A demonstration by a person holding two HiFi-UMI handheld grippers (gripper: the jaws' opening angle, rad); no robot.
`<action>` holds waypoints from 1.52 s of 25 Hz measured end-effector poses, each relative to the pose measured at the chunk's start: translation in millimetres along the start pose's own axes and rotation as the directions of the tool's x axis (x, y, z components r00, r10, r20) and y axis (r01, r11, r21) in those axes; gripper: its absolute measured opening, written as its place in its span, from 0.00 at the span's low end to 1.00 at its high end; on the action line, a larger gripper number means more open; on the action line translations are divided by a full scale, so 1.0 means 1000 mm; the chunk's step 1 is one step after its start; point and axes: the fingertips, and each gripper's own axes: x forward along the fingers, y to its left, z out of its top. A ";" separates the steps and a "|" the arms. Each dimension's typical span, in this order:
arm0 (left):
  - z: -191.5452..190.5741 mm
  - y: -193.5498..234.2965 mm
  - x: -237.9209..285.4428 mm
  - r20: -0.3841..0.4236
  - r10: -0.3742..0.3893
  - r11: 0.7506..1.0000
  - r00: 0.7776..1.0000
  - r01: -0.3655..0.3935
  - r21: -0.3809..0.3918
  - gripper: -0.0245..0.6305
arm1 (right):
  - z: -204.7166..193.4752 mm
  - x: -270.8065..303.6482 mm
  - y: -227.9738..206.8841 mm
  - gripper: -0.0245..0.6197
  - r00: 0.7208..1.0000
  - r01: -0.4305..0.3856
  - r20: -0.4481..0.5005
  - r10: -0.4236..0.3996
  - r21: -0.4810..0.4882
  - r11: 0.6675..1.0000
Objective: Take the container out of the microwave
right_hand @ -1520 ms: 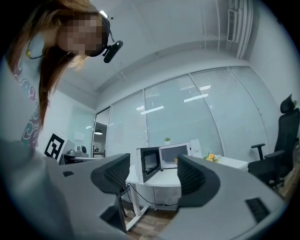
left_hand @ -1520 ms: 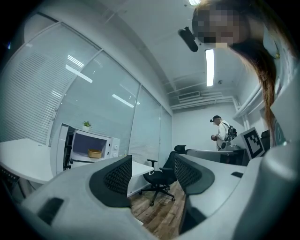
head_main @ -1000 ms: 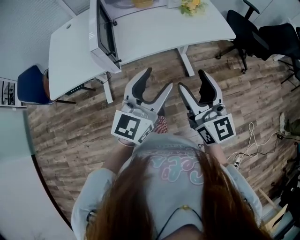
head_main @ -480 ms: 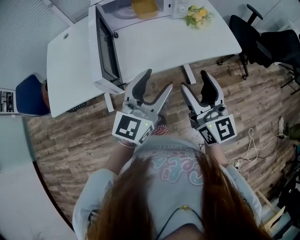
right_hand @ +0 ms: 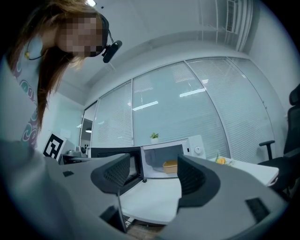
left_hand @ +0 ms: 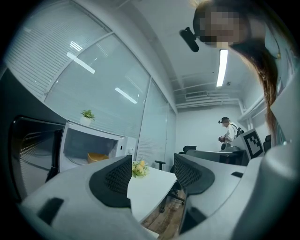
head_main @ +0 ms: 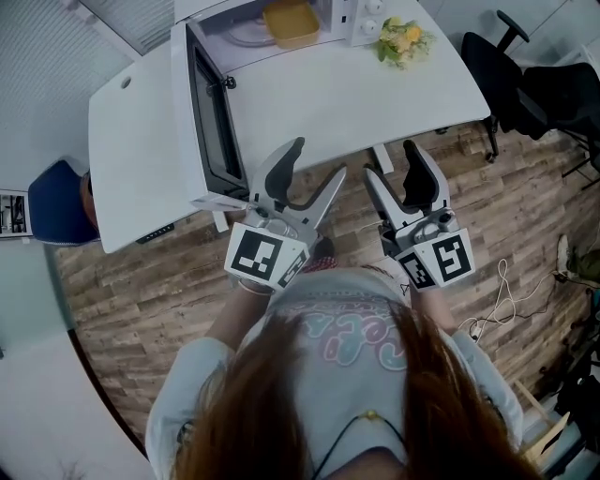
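A white microwave (head_main: 366, 14) stands at the back of the white table (head_main: 319, 94) with its door (head_main: 208, 112) swung wide open toward me. Inside it sits a yellow container (head_main: 291, 22) on the glass turntable; the same container (right_hand: 170, 166) shows in the right gripper view and again as the container (left_hand: 97, 157) in the left gripper view. My left gripper (head_main: 317, 161) and right gripper (head_main: 392, 159) hover side by side in front of the table edge, both open and empty, well short of the microwave.
A small bunch of yellow flowers (head_main: 405, 39) lies on the table right of the microwave. Black office chairs (head_main: 539, 89) stand at the right, a blue chair (head_main: 56, 202) at the left. Wood floor lies under me. Another person (left_hand: 228, 135) stands far off.
The view has shifted forward toward the table: the microwave and its container show more fully at the top. Both grippers keep the same open pose.
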 end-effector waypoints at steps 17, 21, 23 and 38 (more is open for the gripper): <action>0.008 0.015 0.010 0.018 0.036 0.999 0.999 -0.036 -0.001 0.42 | 0.003 0.027 0.002 0.51 0.997 -0.075 -0.012 0.074 -0.015 0.997; 0.008 0.017 0.010 0.015 0.030 1.000 0.999 -0.030 0.000 0.42 | 0.003 0.027 0.002 0.51 0.998 -0.065 -0.011 0.065 -0.019 0.998; 0.008 0.020 0.011 0.014 0.028 1.000 1.000 -0.028 0.003 0.42 | 0.003 0.028 0.000 0.51 0.998 -0.060 -0.007 0.060 -0.019 0.998; -0.004 0.059 0.054 0.013 0.127 0.992 0.992 -0.127 -0.008 0.42 | -0.010 0.076 -0.049 0.51 0.988 -0.146 -0.043 0.145 -0.017 0.989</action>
